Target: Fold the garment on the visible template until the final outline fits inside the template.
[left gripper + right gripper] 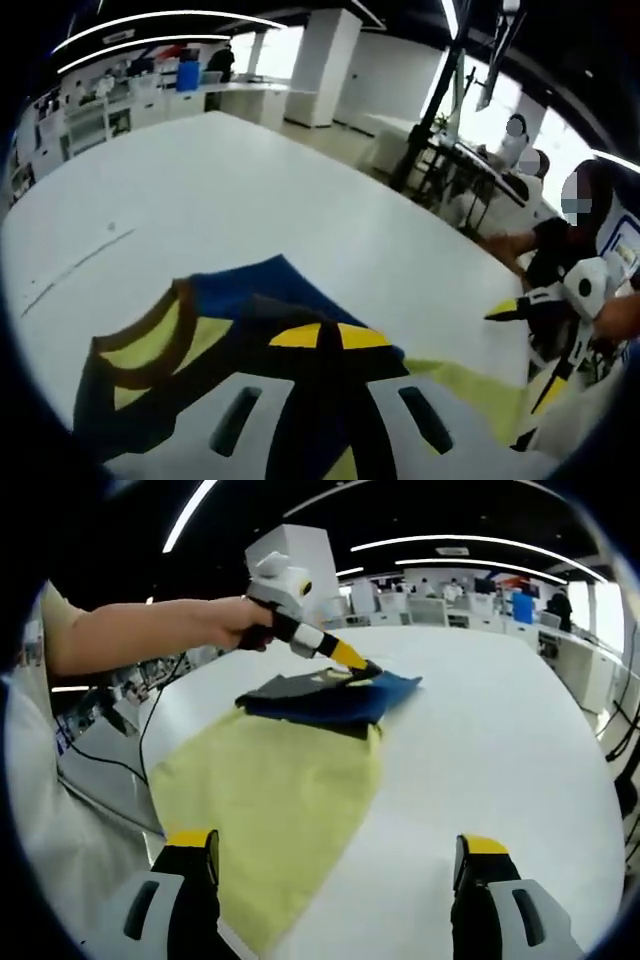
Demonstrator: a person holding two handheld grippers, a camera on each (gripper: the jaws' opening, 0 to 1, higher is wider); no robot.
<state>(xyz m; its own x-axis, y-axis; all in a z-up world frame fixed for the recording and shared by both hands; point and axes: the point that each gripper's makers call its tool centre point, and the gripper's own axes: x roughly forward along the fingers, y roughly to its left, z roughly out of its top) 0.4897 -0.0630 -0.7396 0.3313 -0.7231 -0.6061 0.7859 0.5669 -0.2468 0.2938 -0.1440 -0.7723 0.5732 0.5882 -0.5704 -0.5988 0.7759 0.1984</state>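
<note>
A dark blue garment (325, 698) with a brown-trimmed collar lies folded at the far end of a yellow template sheet (270, 790) on the white table (500, 740). My left gripper (362, 667), held by a hand, is shut on the garment's upper fold. In the left gripper view its yellow-tipped jaws (330, 337) pinch dark cloth, with the blue garment (250, 290) and its collar just ahead and the template (470, 385) to the right. My right gripper (338, 845) stands open and holds nothing over the template's near end. It also enters the left gripper view as the right gripper (525, 355).
The white table (220, 190) stretches far beyond the garment. A person's bare forearm (140, 630) reaches in from the left. Cables (120, 760) hang by the table's left edge. Seated people (560, 230) and desks sit beyond the table's right side.
</note>
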